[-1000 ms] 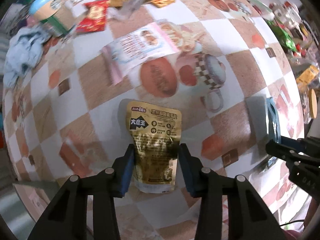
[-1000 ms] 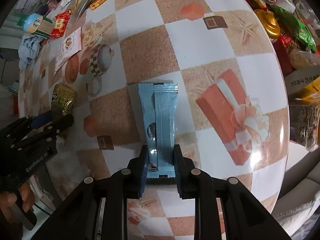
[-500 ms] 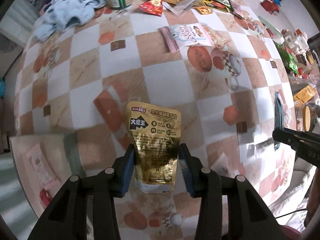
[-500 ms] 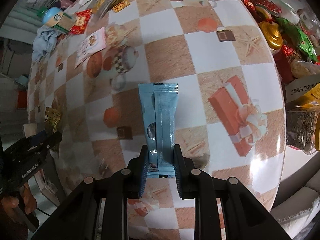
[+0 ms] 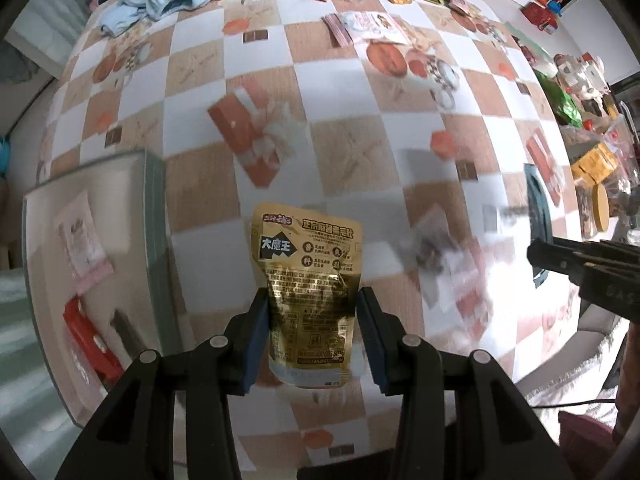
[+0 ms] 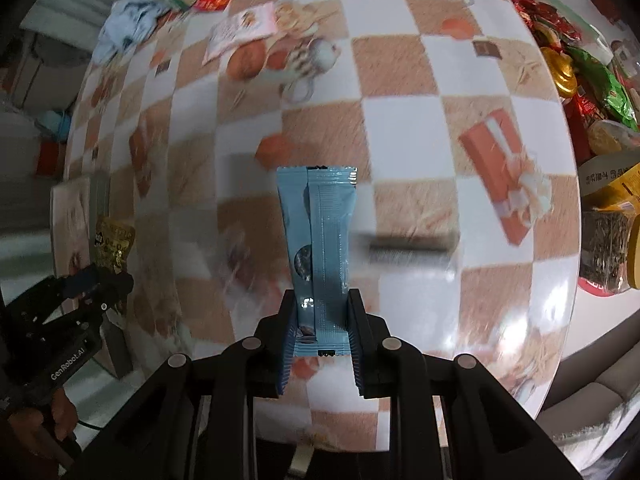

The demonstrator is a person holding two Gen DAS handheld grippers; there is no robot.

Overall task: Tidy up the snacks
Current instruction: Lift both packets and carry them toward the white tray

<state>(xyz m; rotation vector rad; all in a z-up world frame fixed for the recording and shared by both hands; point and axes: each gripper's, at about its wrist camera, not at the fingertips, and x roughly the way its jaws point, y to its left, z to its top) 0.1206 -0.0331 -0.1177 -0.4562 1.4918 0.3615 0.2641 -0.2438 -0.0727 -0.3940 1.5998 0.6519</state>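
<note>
Box at far left: we are seeing a shallow pale box (image 5: 158,208) off the table's left edge, with a pink packet (image 5: 82,240) and a red packet (image 5: 90,340) already lying in it.
Left gripper: our left gripper (image 5: 310,340) is pointing down and its pads are pressing both sides of a gold pouch (image 5: 308,280), holding it by its lower half clear of the checked tablecloth (image 5: 340,92).
Right gripper: our right gripper (image 6: 320,332) is nearly fully closed, pinching a slim blue wrapper (image 6: 320,240) at its bottom end; the wrapper is standing up above the cloth, near the table's middle.
Far right: we are seeing a heap of loose snacks (image 6: 584,60) still crowding the right edge.
Step, as we judge it: we are carrying 2 snacks toward the box.
Risk 1: the gold pouch is glossy and held only at its edges, so it could be slipping out before the box.
Risk 2: the blue wrapper is gripped by 1 end only; a swing could be pivoting it loose.
Risk 3: both grippers heading for 1 box could be colliding.
</note>
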